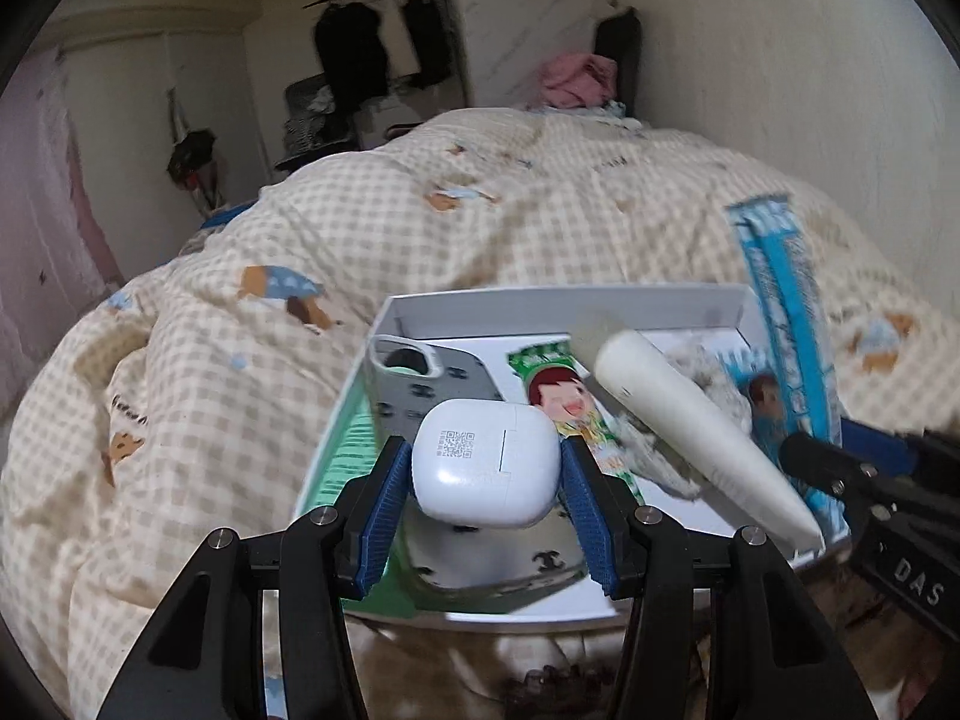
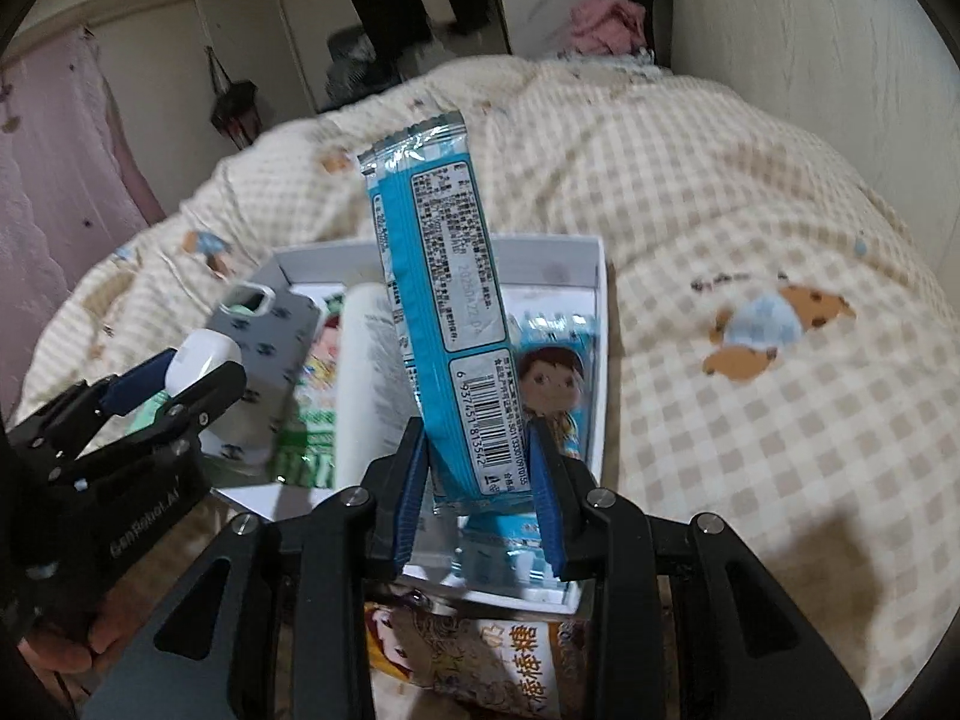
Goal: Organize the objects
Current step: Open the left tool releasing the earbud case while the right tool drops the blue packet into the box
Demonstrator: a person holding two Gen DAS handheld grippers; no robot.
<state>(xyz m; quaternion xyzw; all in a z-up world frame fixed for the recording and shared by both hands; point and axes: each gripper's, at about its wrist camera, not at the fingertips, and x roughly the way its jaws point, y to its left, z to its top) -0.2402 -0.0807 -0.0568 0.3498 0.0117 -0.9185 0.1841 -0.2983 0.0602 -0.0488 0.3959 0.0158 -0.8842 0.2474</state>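
My left gripper [image 1: 486,480] is shut on a white earbuds case [image 1: 486,468] with a QR code, held over the near left part of a white open box [image 1: 540,300] on the bed. My right gripper [image 2: 480,480] is shut on the lower end of a long blue snack packet [image 2: 438,276], upright above the same box [image 2: 552,258]. In the box lie a grey phone case [image 1: 432,378], a green snack packet [image 1: 558,396], a cream tube [image 1: 690,420] and a blue packet with a cartoon child [image 2: 552,372]. The left gripper with its earbuds case [image 2: 198,360] shows at the left of the right wrist view.
The box rests on a beige checked quilt [image 1: 420,210] with bear prints. An orange sweets bag [image 2: 510,660] lies just in front of the box. A wall [image 1: 780,60] runs along the right; dark clothes [image 1: 354,48] hang at the far end.
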